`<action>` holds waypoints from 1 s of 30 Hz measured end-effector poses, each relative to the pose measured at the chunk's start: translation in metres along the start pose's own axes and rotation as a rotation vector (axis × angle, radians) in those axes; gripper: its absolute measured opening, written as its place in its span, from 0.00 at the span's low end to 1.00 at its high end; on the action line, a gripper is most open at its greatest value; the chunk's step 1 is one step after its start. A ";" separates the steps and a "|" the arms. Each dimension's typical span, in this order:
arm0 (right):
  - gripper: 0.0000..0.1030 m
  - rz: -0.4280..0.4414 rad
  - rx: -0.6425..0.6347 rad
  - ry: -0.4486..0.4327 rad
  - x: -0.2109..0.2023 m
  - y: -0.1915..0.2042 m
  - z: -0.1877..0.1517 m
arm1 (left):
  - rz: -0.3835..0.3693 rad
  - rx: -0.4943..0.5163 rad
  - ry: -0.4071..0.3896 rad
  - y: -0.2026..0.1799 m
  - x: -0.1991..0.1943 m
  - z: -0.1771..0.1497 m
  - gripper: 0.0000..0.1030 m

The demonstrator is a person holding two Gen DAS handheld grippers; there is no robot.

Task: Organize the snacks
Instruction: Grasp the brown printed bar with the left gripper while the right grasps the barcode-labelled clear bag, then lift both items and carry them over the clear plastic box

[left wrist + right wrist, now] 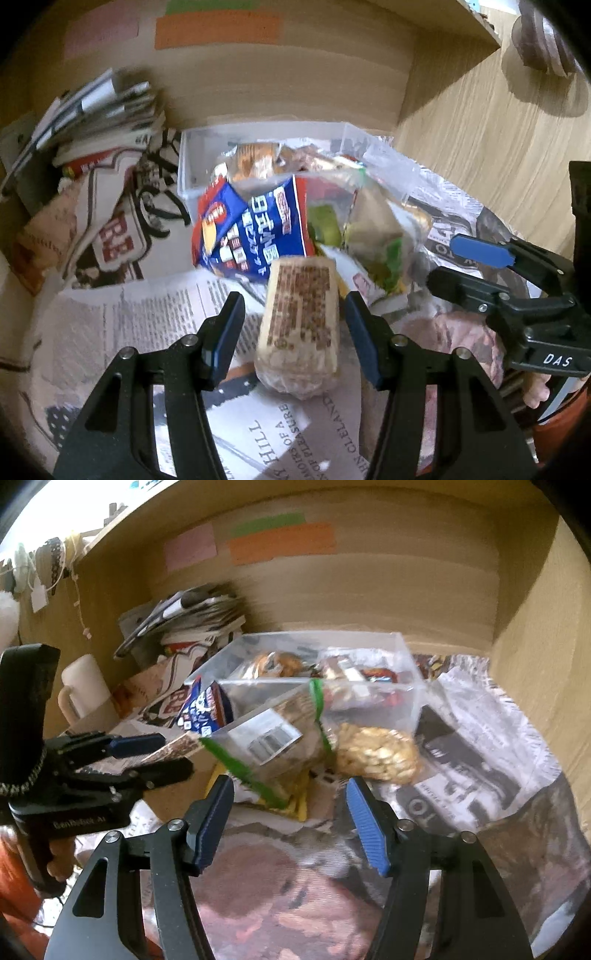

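Left gripper point(295, 321) stands with its jaws apart around a tan wrapped snack bar point(299, 328); gaps show on both sides of the bar, so nothing is clamped. The bar lies on newspaper point(147, 325) that covers the shelf floor. Beyond its far end, a blue and red snack packet point(251, 232) leans against the front of a clear plastic box point(410, 657) that holds more wrapped snacks. To the right of the packet, a clear bag with green strips point(273, 734) leans against the same box, and a bag of peanuts point(376, 753) rests beside it on the paper.

Right gripper point(291, 801) has its jaws parted and empty, with only printed paper beneath them, pointing toward the green-striped bag and the peanuts. In the far left corner sits a stack of magazines point(192, 613), with a white mug point(83, 686) near it.
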State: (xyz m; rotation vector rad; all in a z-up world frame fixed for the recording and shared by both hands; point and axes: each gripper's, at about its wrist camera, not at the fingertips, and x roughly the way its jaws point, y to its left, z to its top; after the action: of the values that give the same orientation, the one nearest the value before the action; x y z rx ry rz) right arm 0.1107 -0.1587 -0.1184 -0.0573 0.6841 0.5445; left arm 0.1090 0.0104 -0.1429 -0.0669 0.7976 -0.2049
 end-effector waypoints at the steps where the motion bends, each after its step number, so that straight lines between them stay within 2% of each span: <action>1: 0.58 0.002 -0.003 0.003 0.002 0.002 0.000 | -0.001 -0.006 0.002 0.001 0.002 -0.002 0.54; 4: 0.58 0.006 -0.013 0.012 0.010 0.007 0.003 | -0.007 -0.018 0.012 0.002 0.011 -0.004 0.46; 8: 0.59 -0.013 -0.031 0.011 0.022 0.013 0.008 | -0.051 -0.039 0.024 0.005 0.021 -0.005 0.35; 11: 0.59 -0.032 -0.045 0.013 0.029 0.016 0.011 | -0.036 -0.038 0.009 0.005 0.021 -0.006 0.34; 16: 0.68 -0.039 -0.024 0.005 0.037 0.013 0.015 | -0.041 -0.058 0.006 0.015 0.018 -0.008 0.34; 25: 0.69 -0.060 -0.026 0.009 0.048 0.014 0.022 | -0.012 -0.057 -0.022 0.020 0.000 -0.008 0.34; 27: 0.66 -0.059 -0.023 0.002 0.047 0.013 0.022 | -0.007 -0.058 -0.035 0.021 -0.007 -0.006 0.34; 30: 0.54 -0.052 0.009 -0.017 0.042 0.006 0.021 | -0.006 -0.054 -0.055 0.021 -0.017 -0.003 0.34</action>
State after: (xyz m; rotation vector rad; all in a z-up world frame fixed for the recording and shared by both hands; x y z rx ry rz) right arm 0.1472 -0.1298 -0.1278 -0.0613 0.6671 0.4917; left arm 0.0983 0.0345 -0.1361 -0.1248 0.7479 -0.1862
